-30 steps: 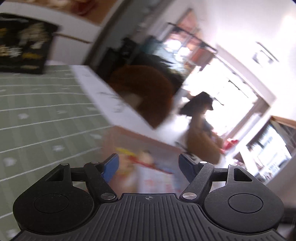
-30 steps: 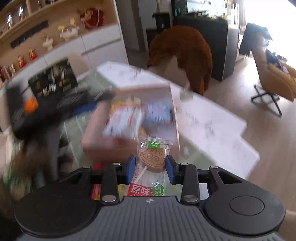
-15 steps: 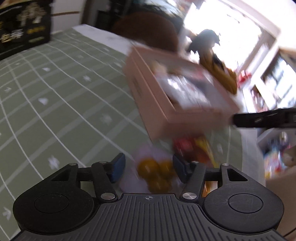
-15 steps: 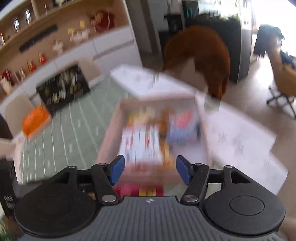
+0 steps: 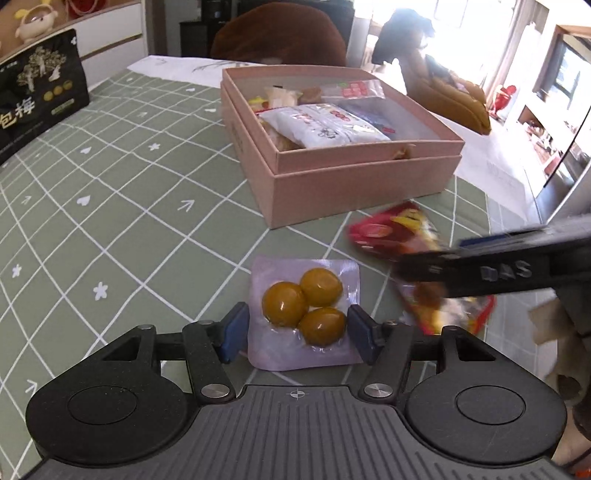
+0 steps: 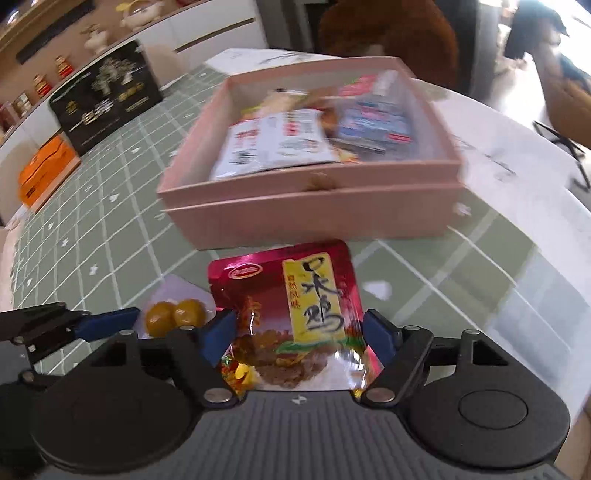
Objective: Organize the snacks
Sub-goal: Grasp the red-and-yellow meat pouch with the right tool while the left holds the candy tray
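Observation:
A pink box (image 5: 354, 181) holding several snack packets stands on the green checked tablecloth; it also shows in the right wrist view (image 6: 314, 206). A clear pouch with three yellow-brown balls (image 5: 303, 310) lies in front of it, between the open fingers of my left gripper (image 5: 297, 332). A red foil snack packet (image 6: 295, 314) lies to its right, between the open fingers of my right gripper (image 6: 301, 336). In the left wrist view the red packet (image 5: 391, 229) is partly hidden by the right gripper's finger (image 5: 491, 269). Neither gripper is closed on its packet.
A black gift box (image 5: 37, 107) stands at the far left of the table, and an orange box (image 6: 44, 173) beyond it. A brown chair (image 5: 277, 33) stands behind the table. The table's right edge (image 6: 546, 206) runs close to the pink box.
My right gripper let go of a cookie packet and opened. Both grippers dropped low to the table in front of the box, each now around a packet.

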`<state>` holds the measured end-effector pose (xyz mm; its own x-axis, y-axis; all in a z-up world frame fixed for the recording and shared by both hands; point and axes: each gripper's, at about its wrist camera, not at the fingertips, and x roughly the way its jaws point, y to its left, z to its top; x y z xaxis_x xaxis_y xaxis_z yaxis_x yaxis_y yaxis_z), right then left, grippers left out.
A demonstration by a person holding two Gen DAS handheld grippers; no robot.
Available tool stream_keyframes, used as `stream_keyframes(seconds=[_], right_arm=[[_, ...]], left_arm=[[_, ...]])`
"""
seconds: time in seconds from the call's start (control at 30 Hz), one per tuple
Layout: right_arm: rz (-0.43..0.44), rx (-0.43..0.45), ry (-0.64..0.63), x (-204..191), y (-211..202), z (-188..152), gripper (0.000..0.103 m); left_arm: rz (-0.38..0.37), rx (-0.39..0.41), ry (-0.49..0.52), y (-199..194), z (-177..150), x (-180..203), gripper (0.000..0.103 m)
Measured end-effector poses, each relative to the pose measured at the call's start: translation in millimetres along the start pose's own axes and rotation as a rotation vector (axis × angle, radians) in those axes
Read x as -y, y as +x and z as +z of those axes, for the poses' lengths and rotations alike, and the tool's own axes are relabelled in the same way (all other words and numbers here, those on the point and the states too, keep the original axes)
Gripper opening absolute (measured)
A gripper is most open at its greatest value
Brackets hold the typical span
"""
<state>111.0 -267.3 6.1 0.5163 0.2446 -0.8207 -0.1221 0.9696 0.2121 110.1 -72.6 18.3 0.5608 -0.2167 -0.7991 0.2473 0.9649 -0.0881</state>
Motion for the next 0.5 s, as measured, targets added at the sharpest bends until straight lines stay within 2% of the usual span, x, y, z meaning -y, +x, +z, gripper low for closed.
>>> stream_keyframes(seconds=[0.1, 0.23, 0.33, 0.5], right_arm=[[-0.028, 0.015, 0.021, 19, -10, -9, 0.075], [-0.013, 0.024, 0.045, 37, -19, -19, 0.077], [-0.025, 0.037, 0.028, 37, -19, -24, 0.08], [-0.06, 0.081, -0.011, 27, -18, -34, 0.085]], left_arm=[[0.016, 0.014, -0.01, 1, 2, 3, 0.065], [0.043, 0.031, 0.026, 10, 9, 9, 0.065], [0.071, 0.047, 0.093, 18, 12, 17, 0.069], [0.044, 0.073, 0.081, 16, 8, 12, 0.066]])
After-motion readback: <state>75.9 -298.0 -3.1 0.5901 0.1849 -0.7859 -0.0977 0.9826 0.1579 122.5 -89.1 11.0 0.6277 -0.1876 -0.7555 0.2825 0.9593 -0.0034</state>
